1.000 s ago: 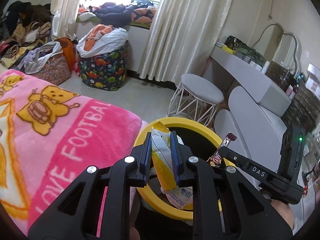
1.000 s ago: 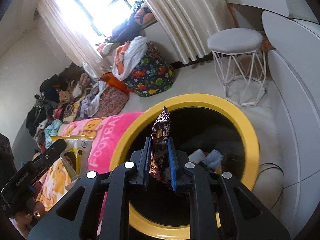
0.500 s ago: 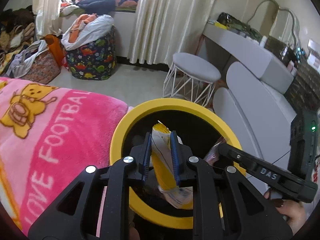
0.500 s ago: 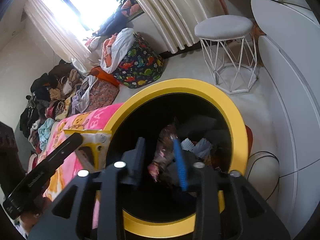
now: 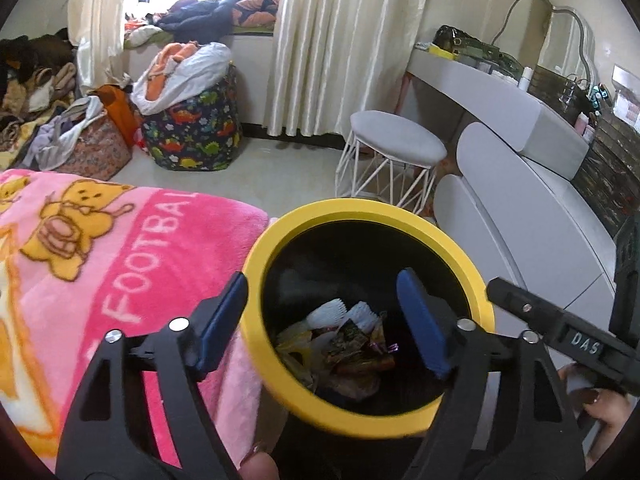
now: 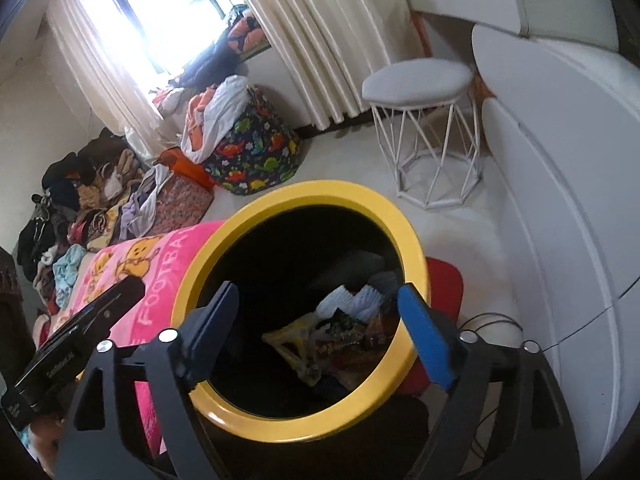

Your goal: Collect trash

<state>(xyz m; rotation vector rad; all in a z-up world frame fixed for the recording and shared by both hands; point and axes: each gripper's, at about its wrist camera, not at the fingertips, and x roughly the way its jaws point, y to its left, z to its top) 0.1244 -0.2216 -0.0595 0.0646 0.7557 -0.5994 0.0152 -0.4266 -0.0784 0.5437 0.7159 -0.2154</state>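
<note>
A black bin with a yellow rim (image 5: 356, 210) (image 6: 312, 192) stands right below both grippers. At its bottom lie wrappers (image 5: 352, 344) (image 6: 320, 340): a yellow-white packet, a dark snack wrapper and white paper liners. My left gripper (image 5: 324, 320) hangs over the bin mouth with its jaws opening and nothing between them. The right gripper (image 6: 324, 320) is likewise over the bin, jaws opening wide, empty. In the left wrist view the other gripper's black finger (image 5: 560, 332) reaches in from the right, held by a hand (image 5: 600, 408).
A pink blanket (image 5: 100, 264) with yellow bears lies left of the bin. A white wire stool (image 5: 396, 152) and a white curved vanity (image 5: 520, 208) stand behind and right. Laundry bags (image 5: 192, 120) and clothes piles line the far wall by cream curtains.
Both grippers opened. The yellow-white packet left the left jaws and the dark snack wrapper left the right jaws; both now lie in the bin. Both views moved a little further over the bin.
</note>
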